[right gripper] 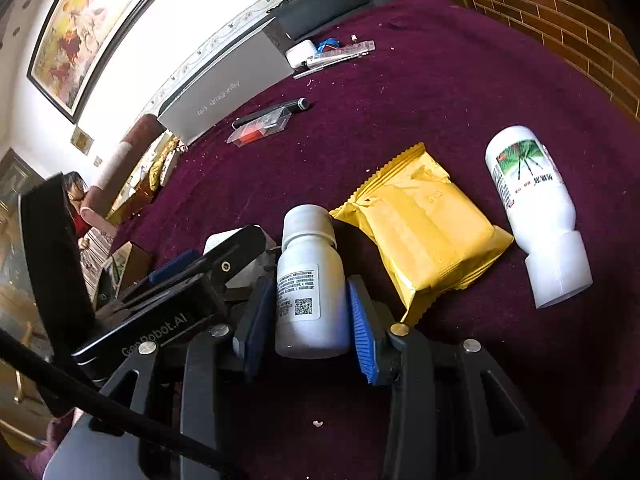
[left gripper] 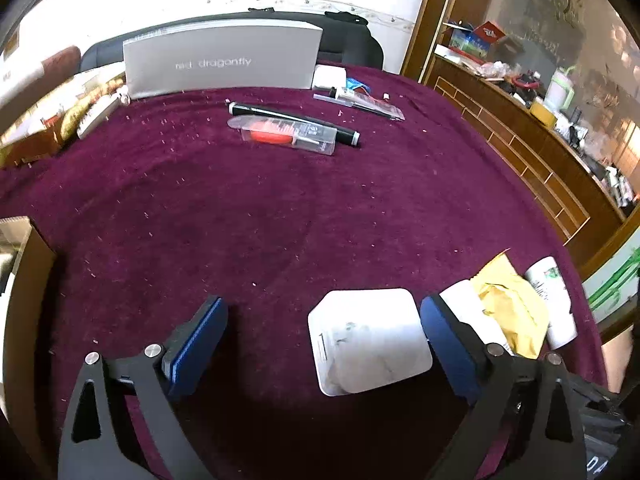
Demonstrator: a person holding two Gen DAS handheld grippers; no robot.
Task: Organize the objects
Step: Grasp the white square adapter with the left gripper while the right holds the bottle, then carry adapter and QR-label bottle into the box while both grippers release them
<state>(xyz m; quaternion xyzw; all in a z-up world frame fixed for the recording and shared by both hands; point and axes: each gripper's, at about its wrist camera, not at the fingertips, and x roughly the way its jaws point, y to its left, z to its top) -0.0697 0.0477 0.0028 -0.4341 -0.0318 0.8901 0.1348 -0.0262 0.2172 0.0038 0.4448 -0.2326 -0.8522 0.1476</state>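
Observation:
In the left wrist view my left gripper [left gripper: 324, 344] stands wide open low over the purple cloth [left gripper: 280, 220]. A flat white packet [left gripper: 368, 340] lies between its fingers, close to the right blue pad [left gripper: 448, 344] and well clear of the left pad. In the right wrist view my right gripper [right gripper: 310, 324] is shut on a small white bottle [right gripper: 310, 280] with a QR-code label, cap pointing away. A yellow foil packet [right gripper: 424, 232] lies just beyond it on the right. A bigger white bottle [right gripper: 536, 208] lies on its side further right.
At the back of the cloth stands a grey box [left gripper: 220, 60]. In front of it lie a black pen [left gripper: 296, 120] and a clear case with an orange item [left gripper: 280, 134]. Clear pouches [left gripper: 360, 100] sit further right. A cluttered wooden cabinet [left gripper: 520, 140] flanks the right side.

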